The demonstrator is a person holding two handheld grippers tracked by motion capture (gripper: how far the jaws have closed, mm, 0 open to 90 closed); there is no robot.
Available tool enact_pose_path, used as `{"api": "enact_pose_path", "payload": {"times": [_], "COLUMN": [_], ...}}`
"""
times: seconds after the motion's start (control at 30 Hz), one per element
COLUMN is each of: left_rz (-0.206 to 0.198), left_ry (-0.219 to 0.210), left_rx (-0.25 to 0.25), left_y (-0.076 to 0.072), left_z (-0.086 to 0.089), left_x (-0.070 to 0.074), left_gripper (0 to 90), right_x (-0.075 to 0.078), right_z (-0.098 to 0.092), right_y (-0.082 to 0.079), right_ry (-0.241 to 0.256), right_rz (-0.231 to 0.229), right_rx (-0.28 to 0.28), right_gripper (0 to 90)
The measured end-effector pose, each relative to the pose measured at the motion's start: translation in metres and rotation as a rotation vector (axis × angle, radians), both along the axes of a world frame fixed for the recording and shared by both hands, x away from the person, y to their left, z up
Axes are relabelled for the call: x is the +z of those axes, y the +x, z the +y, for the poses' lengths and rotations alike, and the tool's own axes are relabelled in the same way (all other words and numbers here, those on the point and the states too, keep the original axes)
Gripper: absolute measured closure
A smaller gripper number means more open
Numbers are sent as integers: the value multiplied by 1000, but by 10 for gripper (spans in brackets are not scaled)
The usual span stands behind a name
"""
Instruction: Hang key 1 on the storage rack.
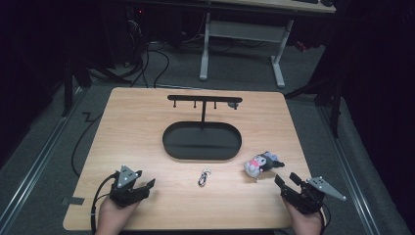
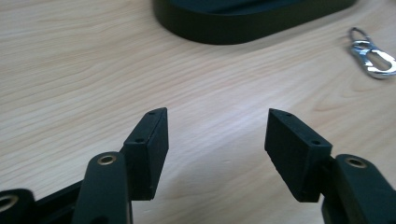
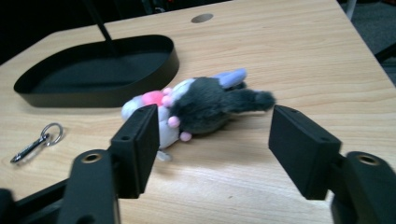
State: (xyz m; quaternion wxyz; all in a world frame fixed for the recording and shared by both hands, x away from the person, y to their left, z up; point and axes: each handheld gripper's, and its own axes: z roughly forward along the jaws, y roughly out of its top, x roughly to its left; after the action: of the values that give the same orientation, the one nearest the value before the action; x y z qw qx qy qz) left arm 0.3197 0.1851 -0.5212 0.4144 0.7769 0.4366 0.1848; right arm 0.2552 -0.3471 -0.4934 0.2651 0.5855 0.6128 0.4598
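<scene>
A small plush toy (image 1: 262, 163) in dark grey, white and pink lies on its side on the wooden table (image 1: 132, 127), right of centre. My right gripper (image 1: 286, 179) rests open just behind it, and in the right gripper view the plush toy (image 3: 201, 106) lies a short way beyond the open jaws. A metal key clip (image 1: 204, 176) lies at the front centre. My left gripper (image 1: 145, 187) stands open at the front left, nothing between its jaws. The key clip (image 2: 373, 55) shows at the upper right in the left gripper view.
A black oval tray (image 1: 171, 142) with an upright post and a hook bar (image 1: 204, 99) stands in the middle of the table. Its wall (image 2: 219, 32) lies ahead of the left gripper. Beyond the table are a desk frame and cables on the floor.
</scene>
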Motion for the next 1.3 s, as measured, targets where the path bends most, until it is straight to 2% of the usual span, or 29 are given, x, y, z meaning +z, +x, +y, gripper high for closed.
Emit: {"api": "enact_pose_path", "payload": {"times": [0.03, 0.13, 0.3, 0.37, 0.47, 0.57, 0.63, 0.67, 0.77, 0.93, 1.03, 1.17, 1.23, 1.3], "left_rz": [5, -1, -34, -39, -38, -35, -34, -36, -39, -39, -40, -36, -39, -45], "left_ry": [-27, -24, -47, -40, -54, -52, -50, -51, -61, -62, -56, -58, -57, -72], "left_rx": [-4, -16, -52, -44, -23, -6, 5, 12, 38, 76, 94, 113, 114, 117], "left_y": [0, 1, 1, 0, 1, 1, 0, 0, -4, -20, -28, -37, -38, -34], "left_z": [2, 1, -2, -2, 3, 6, 9, 10, 18, 34, 40, 49, 50, 51], "left_x": [-2, -3, -5, -4, -2, -2, -3, -3, -2, -2, -2, -2, -1, 1], "left_gripper": [405, 400, 357, 356, 356, 356, 356, 356, 357, 360, 363, 363, 363, 363], "right_x": [0, -2, -3, -4, -3, -3, -3, -3, -1, -10, -12, -15, -15, -8], "right_z": [2, 4, -2, -3, -5, -5, -5, -5, -4, -2, -1, -6, -7, -6], "right_y": [0, -1, 1, 3, 5, 9, 12, 13, 21, 46, 65, 86, 86, 78], "right_ry": [-8, -37, -25, -25, -29, -49, -71, -100, -144, -163, -195, -207, -197, -196], "right_rz": [4, 3, 18, 26, 28, 34, 38, 46, 58, 123, 126, 142, 148, 113], "right_rx": [7, 14, 26, 39, 54, 67, 76, 64, 51, 53, 33, 6, 2, 1], "right_gripper": [369, 406, 460, 490, 566, 668, 822, 900, 900, 900, 900, 900, 900, 900]}}
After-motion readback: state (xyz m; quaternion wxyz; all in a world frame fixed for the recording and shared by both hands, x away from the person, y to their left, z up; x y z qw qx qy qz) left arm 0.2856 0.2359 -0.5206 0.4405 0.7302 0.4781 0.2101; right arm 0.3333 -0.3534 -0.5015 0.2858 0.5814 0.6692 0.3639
